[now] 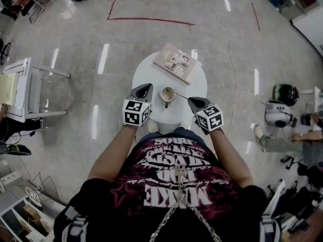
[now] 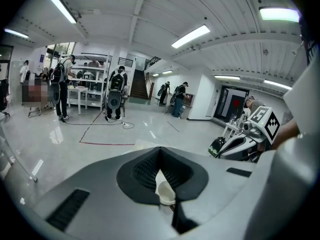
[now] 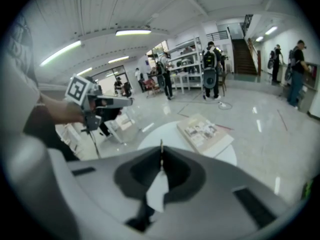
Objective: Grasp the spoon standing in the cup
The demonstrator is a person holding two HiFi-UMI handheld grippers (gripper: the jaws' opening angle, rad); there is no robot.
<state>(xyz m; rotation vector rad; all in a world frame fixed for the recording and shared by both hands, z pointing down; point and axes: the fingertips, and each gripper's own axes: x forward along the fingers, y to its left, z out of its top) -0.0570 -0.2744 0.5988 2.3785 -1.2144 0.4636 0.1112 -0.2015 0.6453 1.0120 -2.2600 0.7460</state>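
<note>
Spoon (image 1: 181, 95) clamped in the shut right claw (image 1: 190, 100), its far end at the rim of the cup (image 1: 167, 94), cup mid round white desk (image 1: 145, 74), book (image 1: 177, 63) beyond, left claw (image 1: 148, 86) closed, empty.
</note>
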